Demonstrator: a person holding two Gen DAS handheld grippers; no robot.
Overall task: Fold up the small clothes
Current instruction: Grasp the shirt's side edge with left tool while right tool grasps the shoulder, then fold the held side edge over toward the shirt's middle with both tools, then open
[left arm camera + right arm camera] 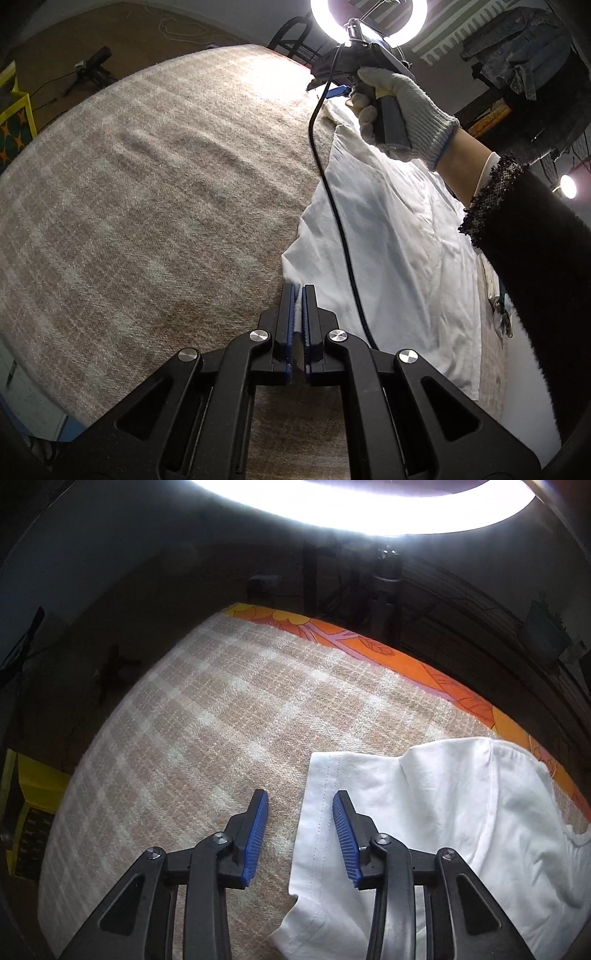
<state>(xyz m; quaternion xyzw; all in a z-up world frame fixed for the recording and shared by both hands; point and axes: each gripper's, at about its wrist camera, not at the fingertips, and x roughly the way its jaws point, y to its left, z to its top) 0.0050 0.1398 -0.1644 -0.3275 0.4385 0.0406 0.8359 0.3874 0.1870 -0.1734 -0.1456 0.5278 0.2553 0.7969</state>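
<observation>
A small white garment (399, 236) lies spread on the beige checked blanket (147, 184). My left gripper (299, 291) is shut on the near left corner of the garment. In the right wrist view my right gripper (301, 799) is open, its blue pads (258, 827) straddling the stitched hem at the far left edge of the garment (443, 812). In the left wrist view the right gripper shows only as a body held by a gloved hand (402, 110) at the garment's far end; its fingers are hidden.
The blanket (221, 720) covers a table with an orange flowered cloth (406, 661) along the far edge. A ring light (369, 18) stands beyond the table. A black cable (332, 206) hangs across the garment. A yellow box (33, 805) sits at the left.
</observation>
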